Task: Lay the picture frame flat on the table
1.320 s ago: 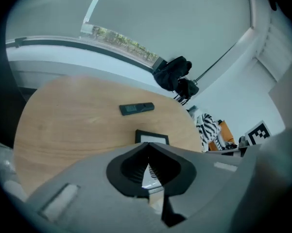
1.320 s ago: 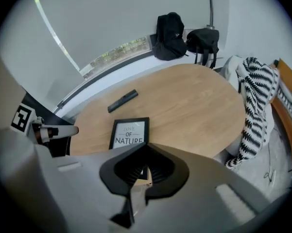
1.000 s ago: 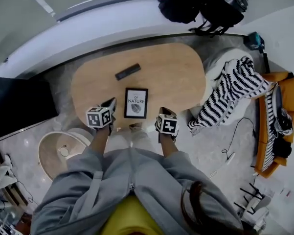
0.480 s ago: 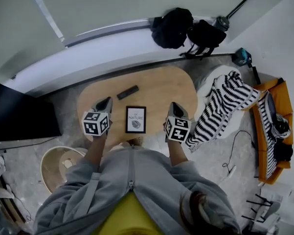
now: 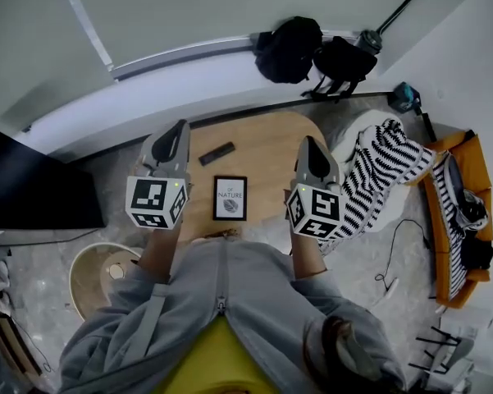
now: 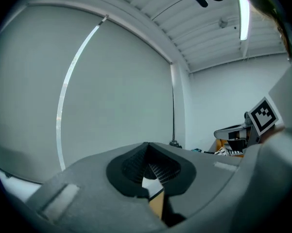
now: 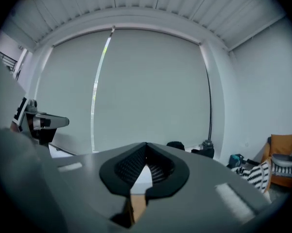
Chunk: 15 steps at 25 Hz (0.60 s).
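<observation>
- Lying face up on the wooden table [image 5: 271, 150], the picture frame [image 5: 230, 198] sits near the edge closest to the person, with its black border and white print both visible.
- A dark remote [image 5: 216, 153] rests on the table just beyond the frame, apart from it.
- The left gripper [image 5: 179, 130] is held up off the table to the left of the frame. It touches nothing.
- In the left gripper view, the jaws [image 6: 146, 152] are clenched together with nothing between them, and they point at a pale wall rather than at the table.
- The right gripper [image 5: 309, 144] is held up to the right of the frame, also clear of it.
- In the right gripper view, its jaws [image 7: 146, 149] are likewise pressed together and empty.
- A striped cloth [image 5: 383, 171] is draped over a pale seat to the right of the table.
- Two black bags [image 5: 291, 48] sit on the ledge beyond the table.
- A round wooden stool [image 5: 94, 273] stands on the floor at the left.
</observation>
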{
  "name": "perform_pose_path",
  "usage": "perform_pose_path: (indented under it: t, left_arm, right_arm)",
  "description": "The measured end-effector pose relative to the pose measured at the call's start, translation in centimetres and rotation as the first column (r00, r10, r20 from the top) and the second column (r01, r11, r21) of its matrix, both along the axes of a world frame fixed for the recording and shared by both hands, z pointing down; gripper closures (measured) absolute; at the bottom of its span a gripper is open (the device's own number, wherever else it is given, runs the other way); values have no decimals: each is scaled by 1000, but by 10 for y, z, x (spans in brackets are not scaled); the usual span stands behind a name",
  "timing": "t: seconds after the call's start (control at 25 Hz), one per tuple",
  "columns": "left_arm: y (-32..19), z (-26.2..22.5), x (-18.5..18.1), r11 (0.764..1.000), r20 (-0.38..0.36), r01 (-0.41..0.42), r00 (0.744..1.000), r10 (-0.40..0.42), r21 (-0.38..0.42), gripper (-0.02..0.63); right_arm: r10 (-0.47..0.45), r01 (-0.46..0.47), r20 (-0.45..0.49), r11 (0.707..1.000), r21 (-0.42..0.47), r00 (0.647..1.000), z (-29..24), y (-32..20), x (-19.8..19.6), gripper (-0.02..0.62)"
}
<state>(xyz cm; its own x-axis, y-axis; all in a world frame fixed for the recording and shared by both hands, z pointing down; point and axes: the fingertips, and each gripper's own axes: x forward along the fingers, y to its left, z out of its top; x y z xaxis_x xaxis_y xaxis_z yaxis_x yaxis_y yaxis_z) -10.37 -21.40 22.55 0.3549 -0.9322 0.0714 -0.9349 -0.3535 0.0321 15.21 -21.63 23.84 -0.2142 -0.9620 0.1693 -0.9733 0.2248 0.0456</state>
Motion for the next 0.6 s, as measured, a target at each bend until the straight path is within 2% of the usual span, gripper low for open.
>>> perform_pose_path:
  t: [0.2,0.36,0.6]
  left_arm:
    - [7,-50,10,995,65,3,998,-10,103,604]
    - [13,-67,19,990,85,-13,996,1,141,604]
    - [13,-60,22,992,61,-16,998,8,121,604]
  right_arm:
    - [-53,58,-41,989,138,998,-59,6,-20,595]
    - [-93,115,-107,966,231,990,-90,15,-39,594]
    - [-187,201,-81,953,226,979,-91,20,-63,595]
